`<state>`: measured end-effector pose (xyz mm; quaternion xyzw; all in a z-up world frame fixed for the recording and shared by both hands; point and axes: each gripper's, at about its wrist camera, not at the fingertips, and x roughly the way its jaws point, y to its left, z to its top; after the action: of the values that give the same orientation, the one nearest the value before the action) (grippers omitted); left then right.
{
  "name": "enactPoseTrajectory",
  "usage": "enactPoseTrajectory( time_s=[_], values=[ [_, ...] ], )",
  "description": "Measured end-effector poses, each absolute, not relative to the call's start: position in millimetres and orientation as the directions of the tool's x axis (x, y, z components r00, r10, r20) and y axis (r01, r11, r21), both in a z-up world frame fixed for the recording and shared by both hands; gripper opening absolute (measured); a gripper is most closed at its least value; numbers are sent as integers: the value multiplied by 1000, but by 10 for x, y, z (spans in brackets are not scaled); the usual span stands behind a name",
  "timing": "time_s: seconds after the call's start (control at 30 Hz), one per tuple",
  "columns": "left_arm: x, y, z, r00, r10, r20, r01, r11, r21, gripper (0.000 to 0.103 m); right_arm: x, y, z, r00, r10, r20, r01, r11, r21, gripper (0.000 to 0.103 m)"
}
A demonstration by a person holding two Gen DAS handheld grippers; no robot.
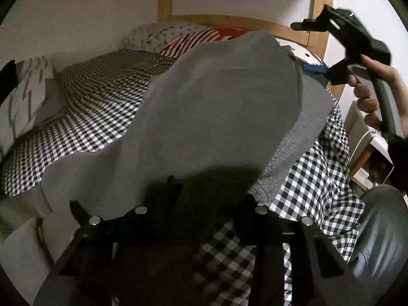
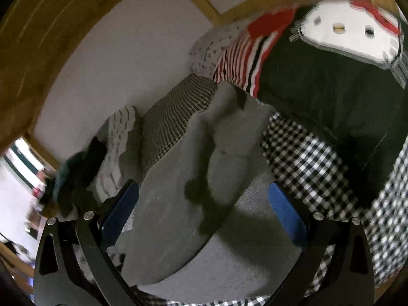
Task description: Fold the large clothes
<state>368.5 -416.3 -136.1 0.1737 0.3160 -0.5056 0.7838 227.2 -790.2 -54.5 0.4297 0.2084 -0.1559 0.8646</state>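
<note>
Left hand-held gripper (image 1: 204,204) looks pinched on a dark fold of the grey garment (image 1: 216,102), though its fingertips are hidden in the cloth. Right hand-held gripper (image 2: 204,214) hangs wide, blue pads (image 2: 288,214) clear, nothing held. The garment lies draped over the checkered bed cover (image 1: 76,127), near the striped pillow (image 2: 239,51).

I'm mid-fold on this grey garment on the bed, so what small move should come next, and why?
Probably bring the open right gripper down onto the free edge of the grey garment and close. The left gripper looks already buried in the cloth, while nothing sits between the right one's blue pads.
</note>
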Motion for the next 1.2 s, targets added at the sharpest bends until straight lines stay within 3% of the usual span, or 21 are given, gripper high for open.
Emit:
enactPoseTrajectory(
  time_s=[0.13,0.33,0.4,0.43,0.47,0.5,0.57,0.6,0.63,0.7,0.77,0.97,1.1,1.2],
  values=[
    [3691,-4174,-1355,301,-667,-682,902,431,-24,16,2311,-8103,-541,909,-47,-414,369,556,745,100],
    [3736,-4172,-1312,309,-668,-677,897,442,-27,16,2577,-8539,-660,864,-56,-500,459,496,737,99],
    [3740,-4221,-1352,313,-652,-690,896,443,-12,18,2454,-8609,-696,902,-48,-429,400,466,790,98],
    [3750,-4247,-1379,316,-647,-694,895,446,-8,19,2453,-8618,-714,910,-25,-413,376,468,800,92],
    [3754,-4267,-1411,319,-640,-699,894,448,-2,20,2488,-8613,-725,915,14,-403,347,482,804,53],
    [3760,-4292,-1451,322,-632,-704,894,448,6,22,2500,-8599,-726,915,29,-402,337,492,803,31],
    [3774,-4323,-1511,331,-620,-712,888,459,13,28,2532,-8548,-646,931,77,-356,268,517,813,27],
    [3778,-4338,-1541,342,-609,-716,883,469,24,35,2537,-8525,-592,942,106,-318,220,521,825,13],
    [3782,-4351,-1564,351,-597,-721,879,476,34,38,2529,-8488,-500,955,125,-271,168,524,835,11],
    [3788,-4376,-1592,345,-589,-731,882,470,37,58,2493,-8425,-350,969,137,-204,102,530,842,9],
    [3776,-4403,-1609,339,-584,-738,888,457,45,68,2489,-8326,-171,975,155,-157,48,546,836,9],
    [3696,-4398,-1564,421,-555,-717,862,492,125,79,2675,-8016,133,966,203,-162,8,598,801,8],
    [3743,-4070,-1326,406,-633,-659,832,555,-19,91,2858,-7565,555,947,285,-148,-78,651,755,8],
    [3835,-3775,-1160,409,-654,-636,795,598,-103,91,3032,-7150,865,924,348,-157,-138,688,712,8]
  ],
)
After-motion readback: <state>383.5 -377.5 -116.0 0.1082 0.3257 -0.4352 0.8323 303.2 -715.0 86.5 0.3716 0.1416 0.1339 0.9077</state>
